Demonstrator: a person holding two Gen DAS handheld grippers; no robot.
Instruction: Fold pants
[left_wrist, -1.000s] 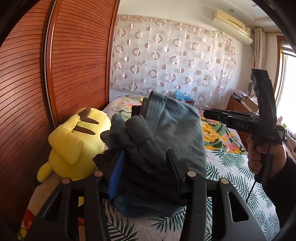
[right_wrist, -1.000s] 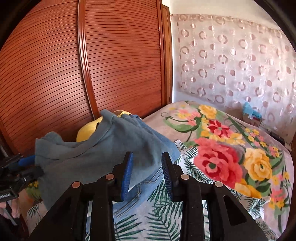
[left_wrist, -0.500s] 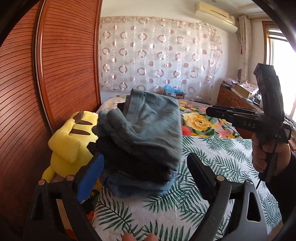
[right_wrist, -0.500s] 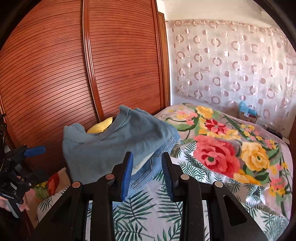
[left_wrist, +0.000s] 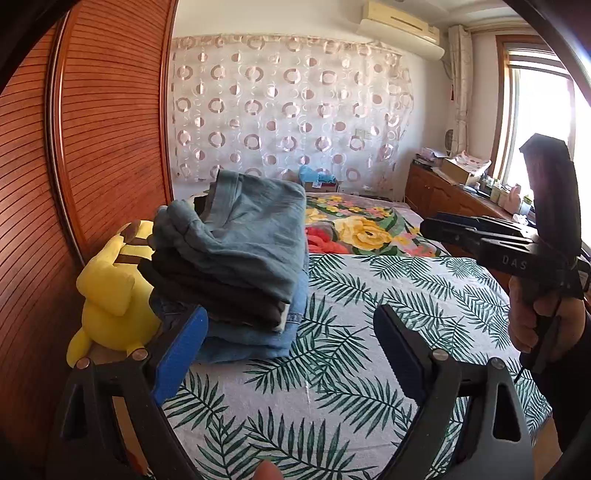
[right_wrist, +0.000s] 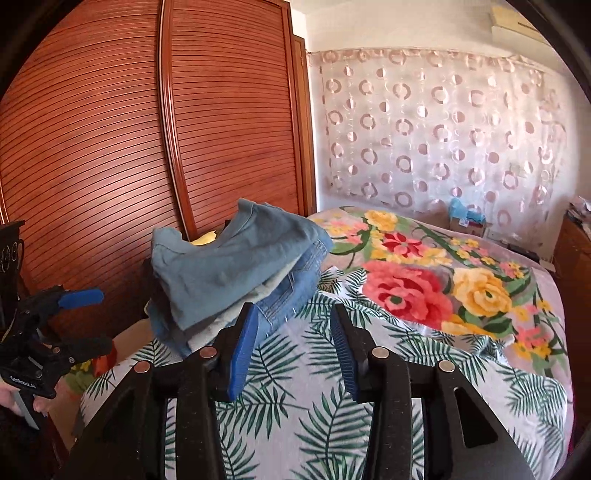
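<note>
Folded grey-blue pants (left_wrist: 251, 236) on top of a clothes pile, far left on the bed (left_wrist: 369, 295), probably stacked to finish. Left gripper (left_wrist: 291, 354) wide apart, empty, near side. Right gripper (right_wrist: 291, 350) also parted, holding nothing.

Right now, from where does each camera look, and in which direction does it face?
Left wrist: sits on the left claw, which is open, and faces the pile of folded pants beside the yellow plush toy; the right claw and the hand holding it show at the right.
Right wrist: sits on the right claw, facing the wardrobe; the left claw shows at the left.
Shared: pile, bed, curtain.
</note>
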